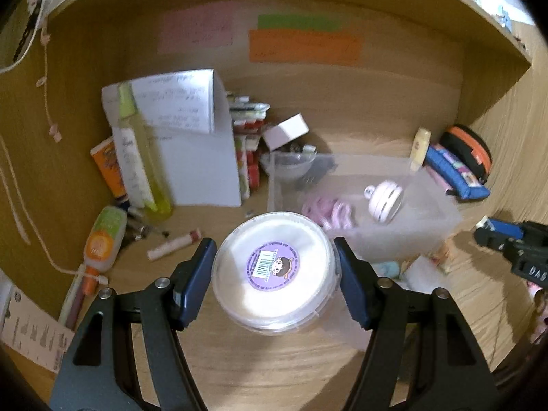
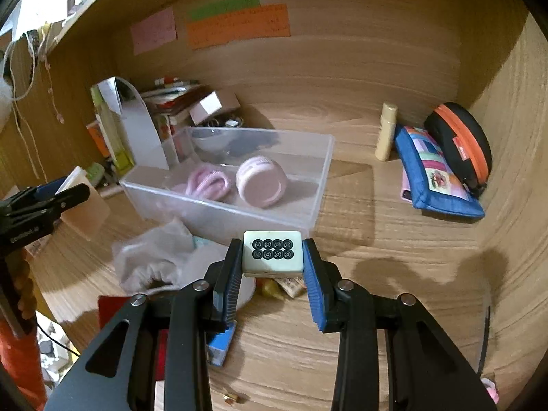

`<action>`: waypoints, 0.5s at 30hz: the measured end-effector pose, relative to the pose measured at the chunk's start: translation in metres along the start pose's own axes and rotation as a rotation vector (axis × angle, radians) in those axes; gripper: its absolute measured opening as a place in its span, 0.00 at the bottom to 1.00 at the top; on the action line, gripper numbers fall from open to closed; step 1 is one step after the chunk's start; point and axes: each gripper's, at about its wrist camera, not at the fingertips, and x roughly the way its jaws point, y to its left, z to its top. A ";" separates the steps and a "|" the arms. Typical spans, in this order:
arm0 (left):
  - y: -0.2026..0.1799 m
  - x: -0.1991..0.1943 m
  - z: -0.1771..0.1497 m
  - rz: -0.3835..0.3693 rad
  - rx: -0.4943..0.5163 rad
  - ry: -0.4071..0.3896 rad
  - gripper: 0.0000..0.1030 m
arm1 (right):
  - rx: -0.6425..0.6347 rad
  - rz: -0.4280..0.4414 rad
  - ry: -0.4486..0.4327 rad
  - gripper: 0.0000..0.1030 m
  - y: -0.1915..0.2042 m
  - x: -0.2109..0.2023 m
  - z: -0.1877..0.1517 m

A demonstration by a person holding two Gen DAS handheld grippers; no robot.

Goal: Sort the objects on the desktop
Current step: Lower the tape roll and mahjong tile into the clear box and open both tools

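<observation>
My left gripper [image 1: 275, 270] is shut on a round clear tub of white pads [image 1: 274, 274] with a purple label, held above the desk near the clear plastic bin [image 1: 428, 236]. My right gripper [image 2: 272, 257] is shut on a white mahjong tile [image 2: 273, 255] with black circles, held in front of the clear bin [image 2: 318, 185]. The bin holds pink hair ties [image 2: 207, 179] and a pink round case [image 2: 262, 181]. The left gripper also shows at the left of the right wrist view [image 2: 51, 198], the right gripper at the right of the left wrist view [image 1: 507, 243].
On the left stand a yellow-green bottle [image 1: 144, 157], white papers [image 1: 191, 144], an orange tube [image 1: 106, 167] and a glue bottle [image 1: 102, 239]. A blue pouch [image 2: 435, 174], a black-orange case [image 2: 462, 144] and a cream tube [image 2: 387, 130] lie at the right. A white cloth bag [image 2: 157, 257] lies by the bin.
</observation>
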 end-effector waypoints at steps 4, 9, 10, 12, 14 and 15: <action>-0.004 -0.001 0.017 -0.019 0.006 -0.030 0.66 | -0.009 0.001 -0.022 0.30 0.002 -0.002 0.010; -0.005 0.001 0.040 -0.065 0.000 -0.060 0.66 | -0.013 0.006 -0.058 0.30 0.002 -0.006 0.028; -0.006 0.003 0.043 -0.071 0.001 -0.061 0.66 | -0.015 0.003 -0.063 0.30 0.002 -0.005 0.031; -0.008 0.008 0.050 -0.077 0.009 -0.063 0.66 | -0.020 0.004 -0.067 0.30 0.002 -0.002 0.039; -0.011 0.013 0.055 -0.079 0.017 -0.062 0.66 | -0.030 0.000 -0.066 0.30 0.002 0.003 0.046; -0.011 0.018 0.058 -0.085 0.019 -0.057 0.66 | -0.034 -0.002 -0.065 0.30 0.002 0.005 0.048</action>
